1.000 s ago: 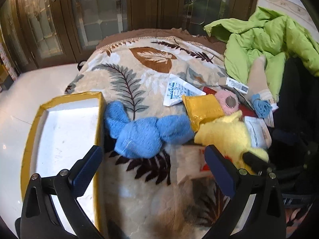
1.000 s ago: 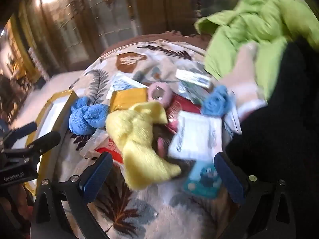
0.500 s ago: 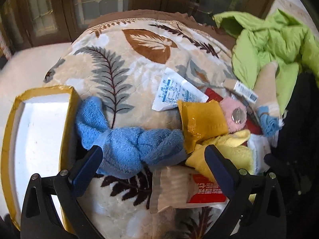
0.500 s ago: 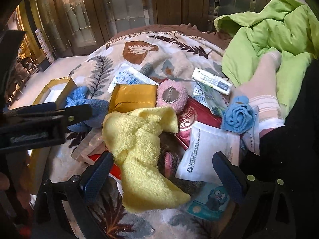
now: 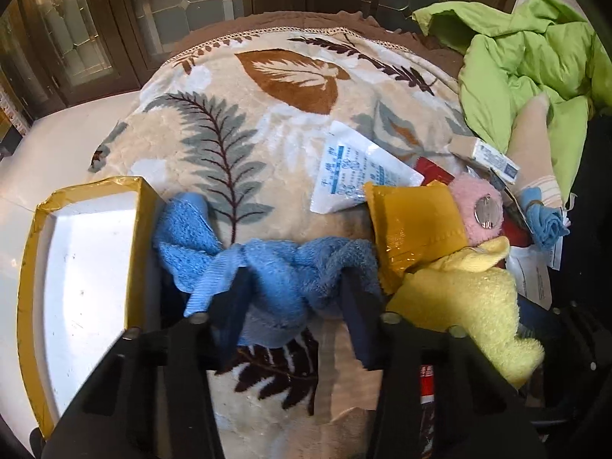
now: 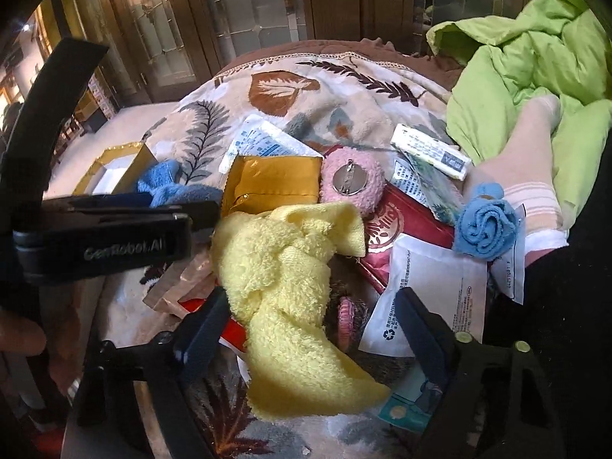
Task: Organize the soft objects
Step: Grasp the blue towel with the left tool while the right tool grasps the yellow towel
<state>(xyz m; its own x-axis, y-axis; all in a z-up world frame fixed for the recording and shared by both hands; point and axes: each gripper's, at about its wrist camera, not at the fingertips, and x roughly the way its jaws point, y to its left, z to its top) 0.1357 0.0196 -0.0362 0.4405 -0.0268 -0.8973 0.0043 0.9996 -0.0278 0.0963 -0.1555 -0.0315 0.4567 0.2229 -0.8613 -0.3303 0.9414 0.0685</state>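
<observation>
Your left gripper (image 5: 294, 306) has just been closing, and its 2 fingers (image 5: 233, 306) now pinch the blue towel (image 5: 283, 267) at its bunched middle; the cloth swells over both pads, so the contact itself is hidden. Your right gripper (image 6: 313, 321) has also just been closing, but its fingers (image 6: 206, 329) stand spread on either side of the yellow towel (image 6: 290, 287); the left finger is just beside the cloth, and you cannot tell whether it touches.

The blue towel lies on the leaf-patterned blanket (image 5: 244, 122), its far end against the wall of the gold-edged box (image 5: 76, 267). That box shows a bare white inside, though its near corner is cut off by your left gripper's frame. The yellow towel overlaps a pile of packets, covering part of a red packet (image 6: 405, 225) and a dark fuzzy thing whose shape cannot be made out. A gold pouch (image 6: 275, 187), a pink fluffy badge (image 6: 352, 183) and a small rolled blue cloth (image 6: 485, 229) sit beyond. A socked foot (image 6: 524, 176) rests on a green quilt (image 6: 535, 61), its leg lost in black at the frame edge.
</observation>
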